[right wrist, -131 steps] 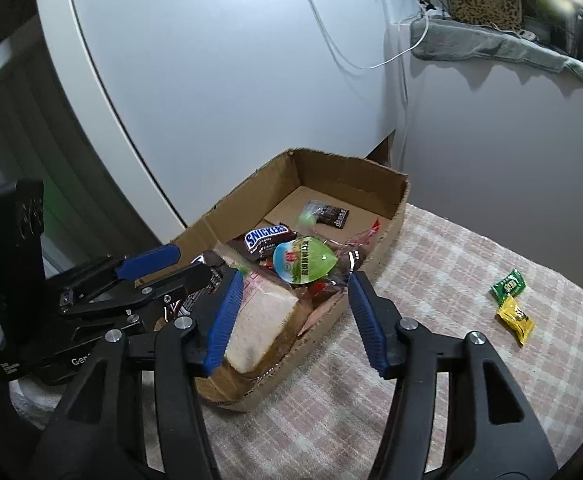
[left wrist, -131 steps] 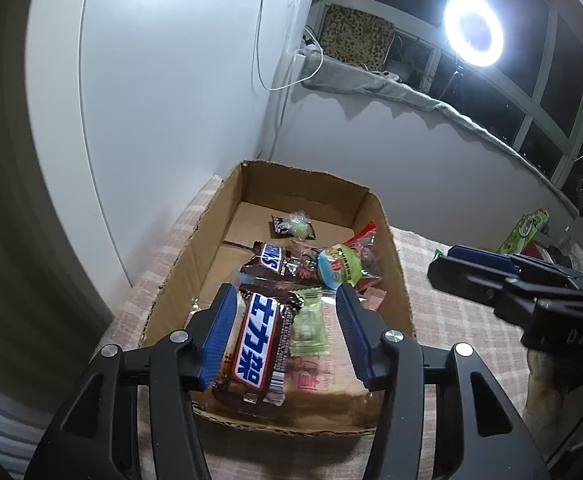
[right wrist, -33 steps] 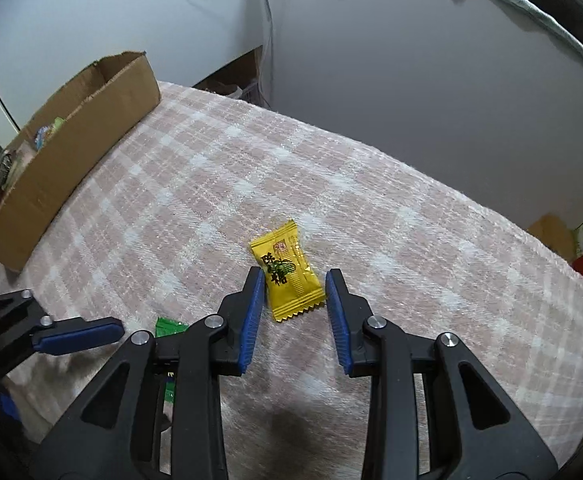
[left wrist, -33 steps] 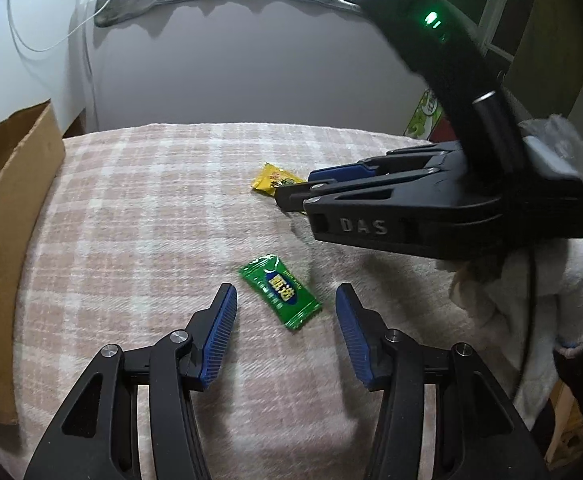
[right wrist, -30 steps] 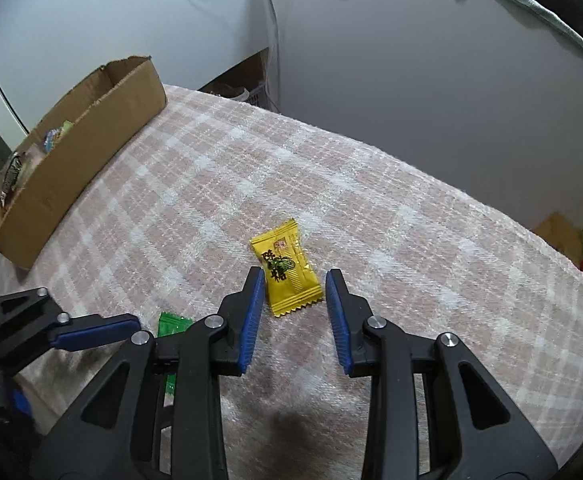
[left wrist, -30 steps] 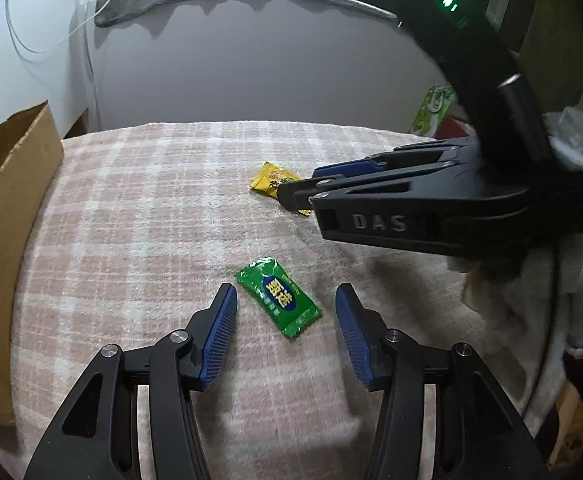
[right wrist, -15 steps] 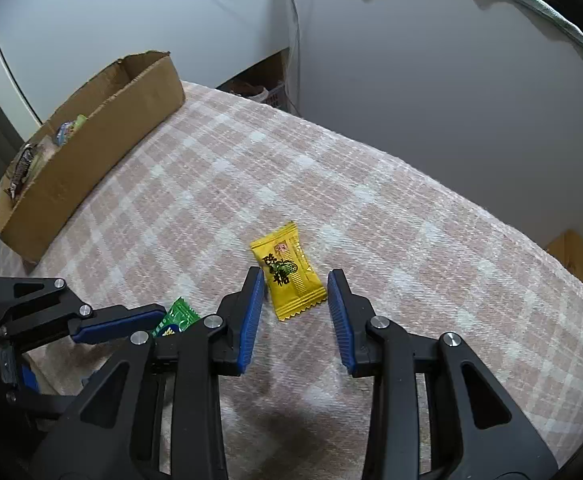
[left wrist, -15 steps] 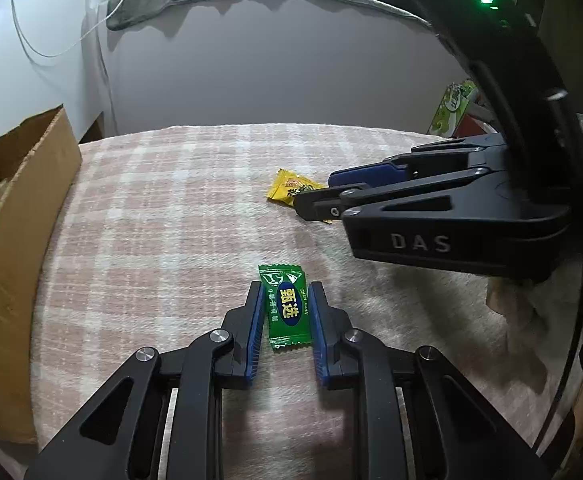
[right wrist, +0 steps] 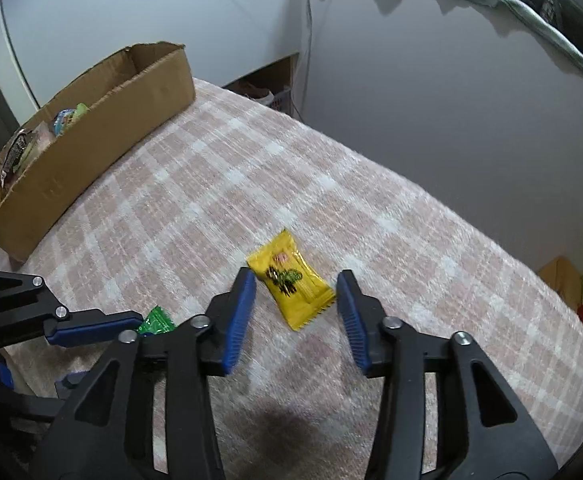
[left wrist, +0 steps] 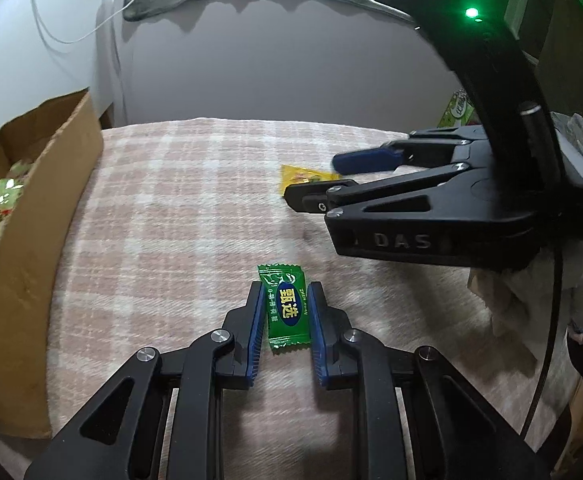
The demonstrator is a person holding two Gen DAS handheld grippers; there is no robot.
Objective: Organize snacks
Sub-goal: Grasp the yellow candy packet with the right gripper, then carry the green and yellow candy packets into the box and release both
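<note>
- Since a second ago, the left gripper [left wrist: 285, 308] has been closed from wide onto the green candy [left wrist: 284, 307], which is pinched between both blue pads on the checked tablecloth [left wrist: 179, 216].
- The right gripper [right wrist: 297, 308] is opening; the yellow candy [right wrist: 289, 285] lies between its jaws, untouched.
- The cardboard box [right wrist: 91, 128], holding other snacks, is set well apart at the left.

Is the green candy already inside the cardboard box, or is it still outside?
Outside. The green candy lies on the checked cloth, gripped by the left gripper, apart from the cardboard box.
</note>
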